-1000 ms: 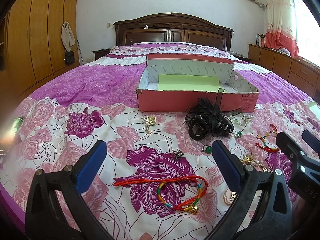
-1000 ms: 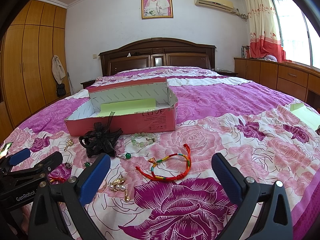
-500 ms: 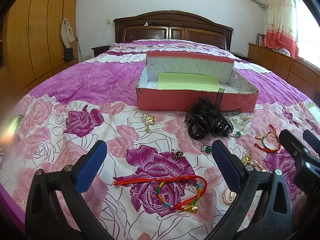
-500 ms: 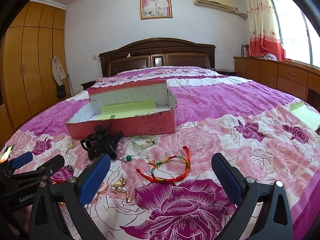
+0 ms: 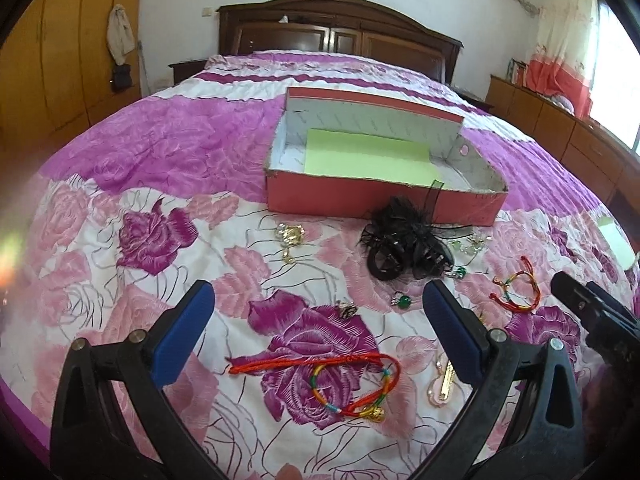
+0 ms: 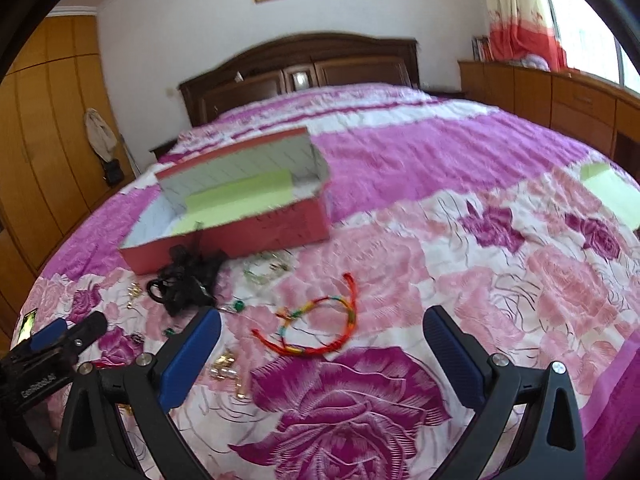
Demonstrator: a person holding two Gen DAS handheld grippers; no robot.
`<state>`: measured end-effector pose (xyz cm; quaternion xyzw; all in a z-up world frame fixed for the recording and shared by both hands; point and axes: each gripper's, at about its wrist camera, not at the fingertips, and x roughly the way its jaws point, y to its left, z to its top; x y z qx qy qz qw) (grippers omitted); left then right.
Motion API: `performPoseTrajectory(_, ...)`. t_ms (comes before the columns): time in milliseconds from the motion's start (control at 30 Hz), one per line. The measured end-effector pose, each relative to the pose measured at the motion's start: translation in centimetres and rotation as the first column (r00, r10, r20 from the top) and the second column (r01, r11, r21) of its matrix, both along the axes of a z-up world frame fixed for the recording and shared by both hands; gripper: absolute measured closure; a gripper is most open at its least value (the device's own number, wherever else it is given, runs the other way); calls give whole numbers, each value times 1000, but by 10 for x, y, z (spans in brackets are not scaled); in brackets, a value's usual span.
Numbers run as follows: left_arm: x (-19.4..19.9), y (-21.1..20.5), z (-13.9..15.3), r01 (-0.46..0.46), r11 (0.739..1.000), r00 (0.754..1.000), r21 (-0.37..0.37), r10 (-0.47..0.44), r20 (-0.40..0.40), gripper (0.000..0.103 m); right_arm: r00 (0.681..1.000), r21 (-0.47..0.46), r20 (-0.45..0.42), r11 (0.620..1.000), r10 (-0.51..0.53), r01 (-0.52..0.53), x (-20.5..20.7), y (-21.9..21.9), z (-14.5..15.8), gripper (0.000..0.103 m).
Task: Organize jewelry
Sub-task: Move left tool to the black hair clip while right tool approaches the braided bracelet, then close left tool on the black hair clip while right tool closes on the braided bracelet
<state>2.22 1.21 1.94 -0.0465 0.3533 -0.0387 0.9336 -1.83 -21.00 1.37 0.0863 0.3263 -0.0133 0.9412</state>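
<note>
An open pink box point(image 5: 380, 200) with a green sheet inside lies on the floral bedspread; it also shows in the right wrist view point(image 6: 240, 232). Jewelry is scattered in front of it. My left gripper point(image 5: 316, 332) is open and empty above a red and rainbow cord bracelet point(image 5: 352, 380). A black hair claw point(image 5: 404, 248), a green-stone ring point(image 5: 402, 301) and a gold brooch point(image 5: 290, 236) lie beyond. My right gripper point(image 6: 320, 356) is open and empty just short of a second red and rainbow bracelet point(image 6: 320, 328), which also shows in the left wrist view point(image 5: 516, 292).
A pink-and-gold clip point(image 5: 442, 380) lies by my left gripper's right finger. Gold and pearl pieces point(image 6: 226, 364) lie by my right gripper's left finger. A green paper point(image 6: 612, 188) lies at the far right. The headboard point(image 5: 340, 32) and wardrobes stand around the bed.
Both grippers have tilted downward and moved closer to the bedspread. The right wrist view is blurred from motion. Both stay open and empty.
</note>
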Motion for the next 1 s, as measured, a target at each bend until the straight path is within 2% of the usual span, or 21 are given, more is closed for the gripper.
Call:
performPoseTrajectory(200,17,-16,11,49,999,998,19,-48,-36,6,996,15,-93,1000,-9,11,16,-17,-1,0)
performPoseTrajectory(267,26,-21,11,64,998,997,19,-63,-51,6,994,8,-108,1000,-7,8,20,-20,-3,7)
performPoseTrajectory(333,36,-28,9,82,997,994,11,-81,-74,6,992,3,-129,1000,1,-1,25,-20,-6,18)
performPoseTrajectory(433,49,-38,4,104,995,989,-1,-103,-109,6,987,3,-162,1000,6,-5,31,-19,-14,25)
performPoseTrajectory(567,63,-51,-9,130,991,979,-14,-131,-159,8,980,23,-195,999,27,-23,37,-19,-24,31)
performPoseTrajectory(700,75,-59,-25,138,990,970,-3,-136,-202,14,976,37,-211,998,49,-42,41,-19,-31,37)
performPoseTrajectory(800,80,-59,-35,142,989,962,-30,-145,-230,20,974,43,-218,998,57,-49,43,-18,-35,39)
performPoseTrajectory(1000,80,-58,-38,152,988,960,-38,-157,-231,25,970,38,-235,998,59,-52,48,-15,-44,46)
